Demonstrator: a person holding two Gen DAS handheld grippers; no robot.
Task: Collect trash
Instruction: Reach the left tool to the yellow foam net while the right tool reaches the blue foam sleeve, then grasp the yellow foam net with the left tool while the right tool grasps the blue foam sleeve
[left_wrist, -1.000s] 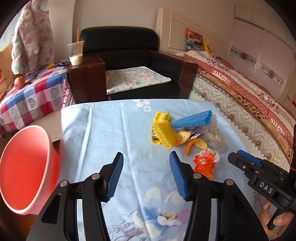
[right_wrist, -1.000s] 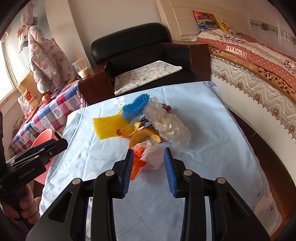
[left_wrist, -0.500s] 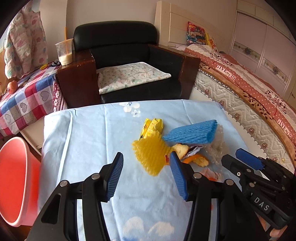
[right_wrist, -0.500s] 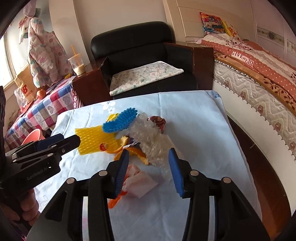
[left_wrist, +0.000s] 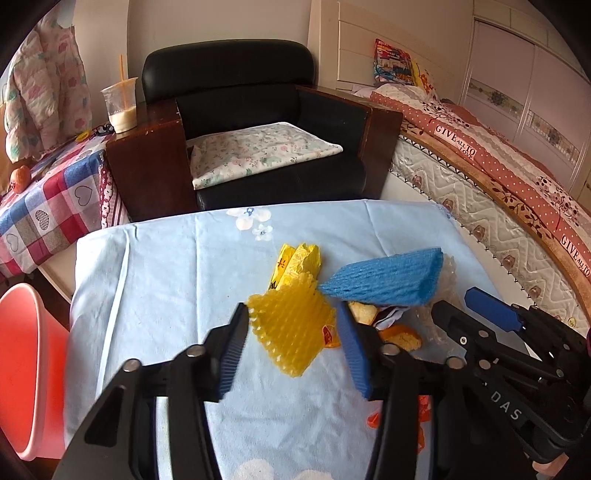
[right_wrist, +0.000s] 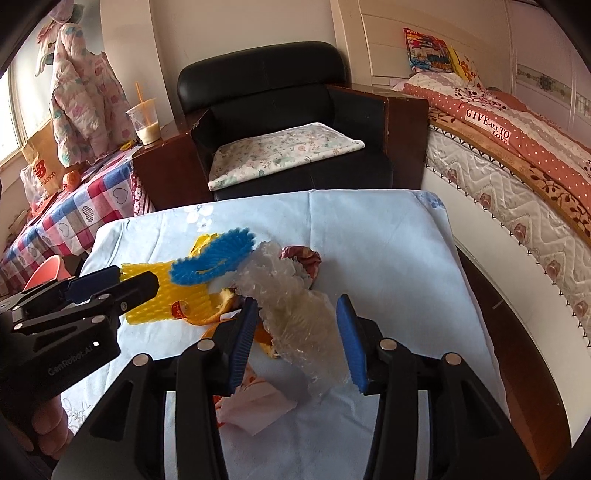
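Note:
A heap of trash lies on the light blue tablecloth (left_wrist: 159, 280). My left gripper (left_wrist: 291, 343) is open, its fingers on either side of a yellow foam net (left_wrist: 291, 328), which also shows in the right wrist view (right_wrist: 155, 299). A blue foam net (left_wrist: 388, 280) lies right of it, over orange peel (left_wrist: 400, 334) and a yellow wrapper (left_wrist: 295, 262). My right gripper (right_wrist: 297, 336) is open around a crumpled clear plastic wrap (right_wrist: 295, 306). A pink and orange wrapper (right_wrist: 255, 398) lies under its left finger.
A pink bin (left_wrist: 26, 369) stands left of the table, below its edge. A black armchair (left_wrist: 255, 129) is behind the table, with a drink cup (left_wrist: 120, 103) on its left arm. A bed (left_wrist: 498, 184) runs along the right. A checked-cloth table (left_wrist: 40, 199) is at far left.
Both grippers moved forward into the heap. The left one went from well short of the trash to around the yellow net; the right one passed over the pink and orange wrapper to the clear plastic.

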